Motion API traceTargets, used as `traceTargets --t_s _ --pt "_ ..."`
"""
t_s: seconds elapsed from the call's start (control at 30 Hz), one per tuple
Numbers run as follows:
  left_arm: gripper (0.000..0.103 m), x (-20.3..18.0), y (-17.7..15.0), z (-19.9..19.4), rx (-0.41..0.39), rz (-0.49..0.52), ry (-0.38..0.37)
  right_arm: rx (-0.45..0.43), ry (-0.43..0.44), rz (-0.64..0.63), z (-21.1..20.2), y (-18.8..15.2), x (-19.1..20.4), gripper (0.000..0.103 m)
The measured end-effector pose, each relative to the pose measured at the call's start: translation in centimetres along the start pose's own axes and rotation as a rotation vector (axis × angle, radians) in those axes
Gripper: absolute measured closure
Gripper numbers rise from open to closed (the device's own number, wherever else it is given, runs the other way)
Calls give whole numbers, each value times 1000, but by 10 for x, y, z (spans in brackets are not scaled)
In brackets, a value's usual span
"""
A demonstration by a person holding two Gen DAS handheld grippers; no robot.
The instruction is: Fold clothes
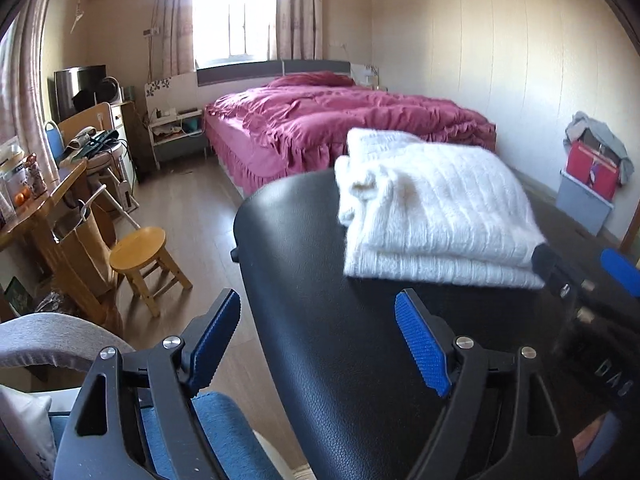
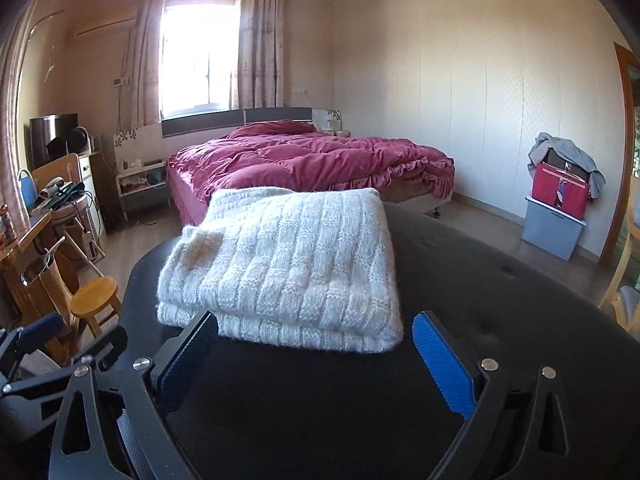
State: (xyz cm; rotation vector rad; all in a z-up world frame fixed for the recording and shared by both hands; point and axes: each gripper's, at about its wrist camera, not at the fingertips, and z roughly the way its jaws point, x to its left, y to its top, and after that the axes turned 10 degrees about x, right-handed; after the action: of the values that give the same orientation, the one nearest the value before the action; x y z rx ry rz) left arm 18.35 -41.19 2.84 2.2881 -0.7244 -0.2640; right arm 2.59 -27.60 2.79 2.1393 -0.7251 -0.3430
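Both claws [image 1: 320, 320] [image 2: 316, 334] agape before folded sweater [image 2: 288, 264]

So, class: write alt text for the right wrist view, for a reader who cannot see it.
A folded white knit sweater lies on a black padded surface, just beyond the open, empty right gripper. Behind it is a bedroom with a bed under a magenta quilt and a bright curtained window.

Folded white sweater [image 2: 288, 264] on black surface [image 2: 500, 300], jaws apart, empty

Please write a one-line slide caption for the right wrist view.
Folded white knitted sweater lying on a black padded surface, with the open right gripper just before it.
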Motion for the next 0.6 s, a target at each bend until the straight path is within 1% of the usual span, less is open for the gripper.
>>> traceTargets --t_s 0.13,0.3,0.37,0.43,0.6 --pt "20 -1 -3 -5 -11 1 -7 16 -2 13 0 0 -3 2" --pt "20 -5 -4 -14 -35 14 -1 8 4 20 -2 -1 -5 2" --pt "20 -8 -4 -14 -29 26 1 13 5 23 -2 -1 -5 2" --pt "20 -13 -4 -12 -17 41 -16 28 5 24 -2 -1 -4 2" --pt "20 -31 -9 -11 -1 101 -60 67 -56 25 1 -2 0 2"
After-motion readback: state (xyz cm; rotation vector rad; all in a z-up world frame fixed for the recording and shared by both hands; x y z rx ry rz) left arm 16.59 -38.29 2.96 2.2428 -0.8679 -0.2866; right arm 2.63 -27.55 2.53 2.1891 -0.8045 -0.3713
